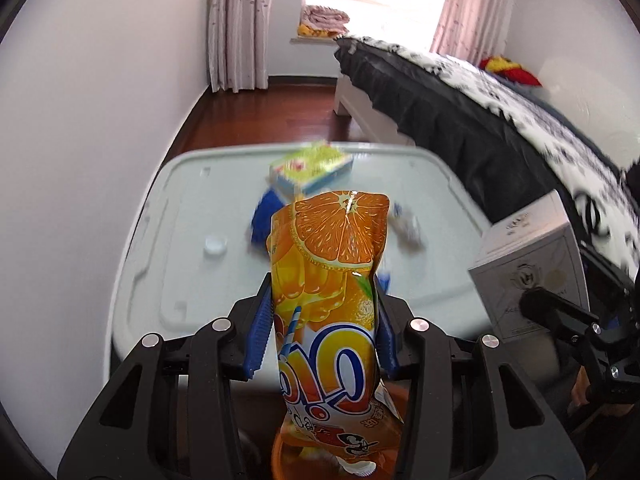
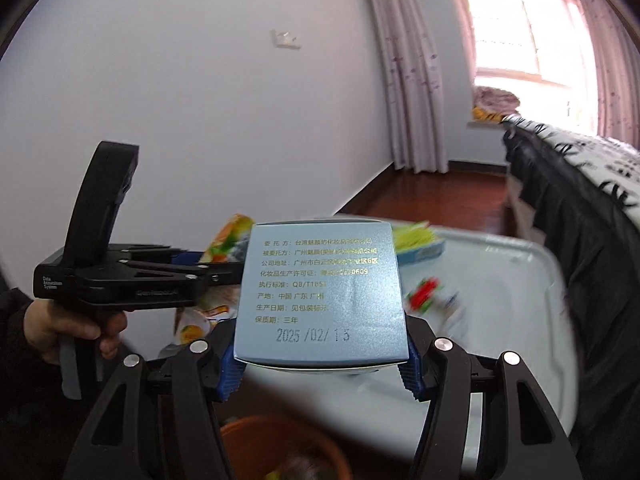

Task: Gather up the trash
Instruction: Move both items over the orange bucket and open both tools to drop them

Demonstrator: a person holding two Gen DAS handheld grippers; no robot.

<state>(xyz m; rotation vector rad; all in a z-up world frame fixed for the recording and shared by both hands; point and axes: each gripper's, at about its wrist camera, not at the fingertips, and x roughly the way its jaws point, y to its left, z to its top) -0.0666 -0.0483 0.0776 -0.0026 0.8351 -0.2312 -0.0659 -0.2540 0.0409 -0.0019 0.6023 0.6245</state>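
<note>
The orange printed foil snack bag (image 1: 332, 280) stands upright, pinched by the left gripper (image 1: 322, 320), directly above the orange plastic bin (image 1: 280, 456), whose rim is cut off at the frame's bottom. The right gripper (image 2: 320, 364) clamps a pale blue cardboard box (image 2: 320, 292) over the same bin (image 2: 280, 440). Blurred litter lies on the grey desk (image 1: 192, 240).

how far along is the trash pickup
Midway. Some trash already lies in the orange bin. The left gripper holds an orange juice pouch; the right gripper holds a pale blue printed carton. On the grey table remain a green-topped box, a white cap and blurred wrappers.
</note>
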